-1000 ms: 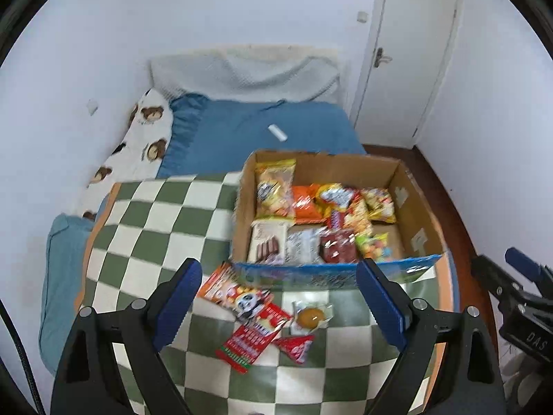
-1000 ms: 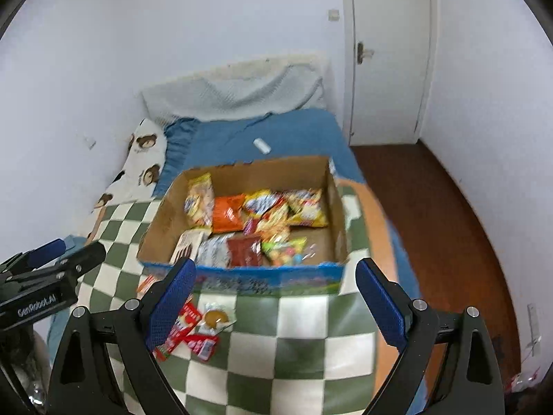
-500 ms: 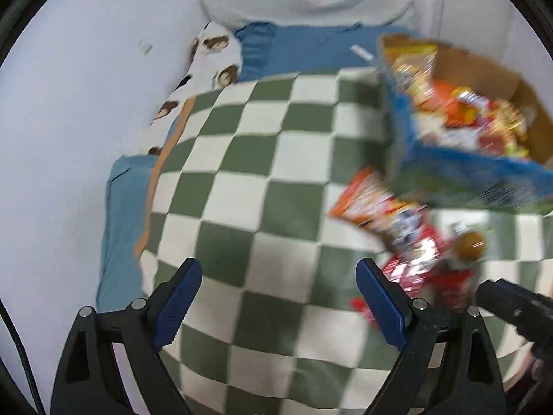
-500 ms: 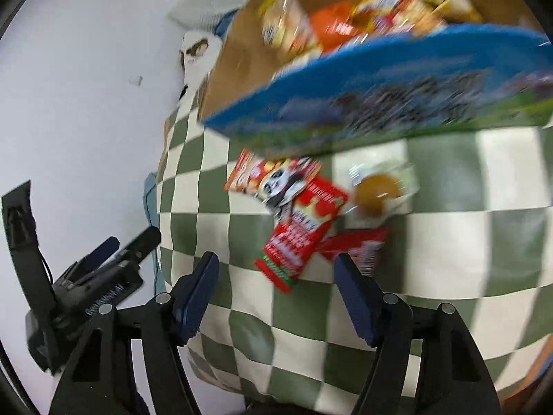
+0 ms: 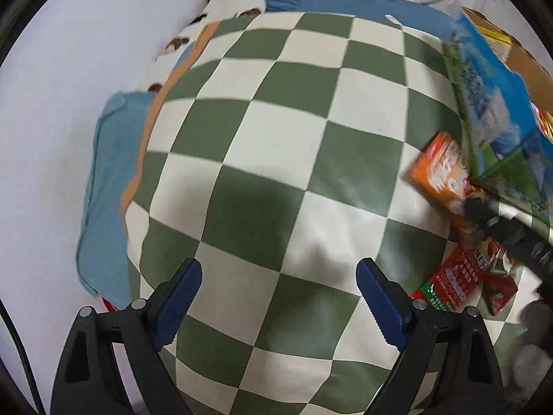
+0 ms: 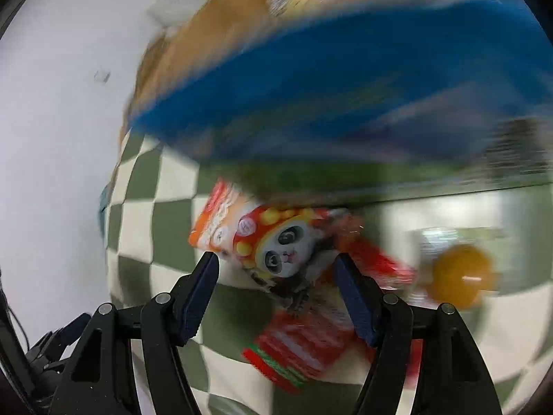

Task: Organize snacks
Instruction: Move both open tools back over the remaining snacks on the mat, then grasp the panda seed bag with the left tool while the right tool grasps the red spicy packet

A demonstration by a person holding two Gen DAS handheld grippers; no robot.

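The right gripper point(image 6: 276, 273) is spread wide with nothing in its grasp, its fingers on either side of the orange panda snack packet point(image 6: 262, 242), which lies on the checked blanket point(image 6: 155, 218) just near the blue-fronted cardboard box point(image 6: 345, 97). The left gripper point(image 5: 279, 278) is also wide open and empty over bare blanket, left of the snacks.
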